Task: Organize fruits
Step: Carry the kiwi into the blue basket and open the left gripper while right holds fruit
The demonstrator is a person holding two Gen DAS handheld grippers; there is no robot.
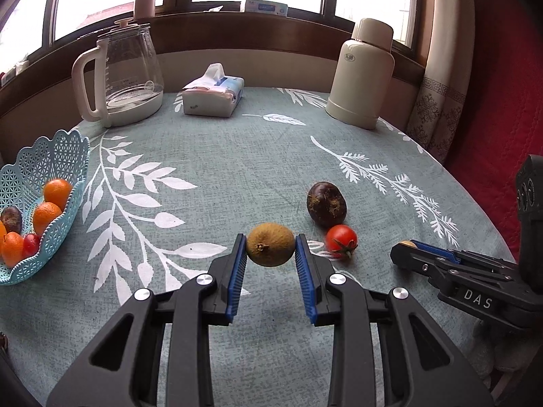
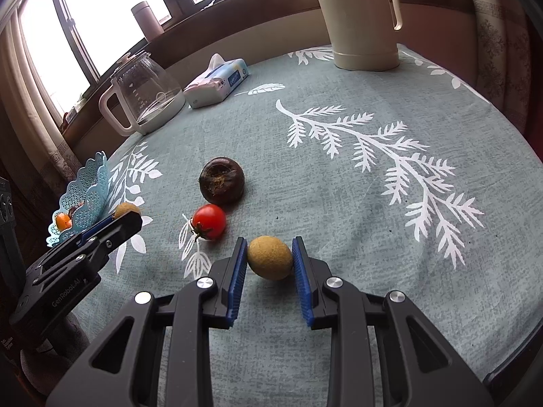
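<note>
Between the blue pads of the left gripper (image 1: 270, 245) sits a tan-brown round fruit (image 1: 270, 244), pinched at its widest part, both pads touching its sides. Whether it is lifted clear of the tablecloth (image 1: 237, 169) or resting on it cannot be told. The grip across the middle appears chosen so that the round body does not slip forward out of the jaws.

The right gripper (image 2: 269, 257) holds a second tan fruit (image 2: 270, 257) in the same manner, pads against both flanks; a shadow under it suggests that it sits at or just above the cloth.

Taking the dark purple-brown fruit (image 2: 221, 180) as landmark: a cherry tomato (image 2: 208, 221) lies just beside it on the near side, apart from it in the right wrist view, stem and calyx attached. The right gripper's fruit is nearer the camera than the tomato; the left gripper's fruit lies to the left of the landmark. Both loose fruits lie untouched on the cloth.

Well to the left of the landmark, at the table's edge, stands the pale blue lattice basket (image 1: 64, 156), which already holds several orange fruits, a dark one and a small red one. It is judged to be the collecting point, which explains both grips.

Beyond the landmark stand a glass kettle (image 1: 125, 74), a tissue pack (image 1: 213, 93) and a cream flask (image 1: 363, 74), clear of the work.

Judgement: two fruits secured, two outstanding.
</note>
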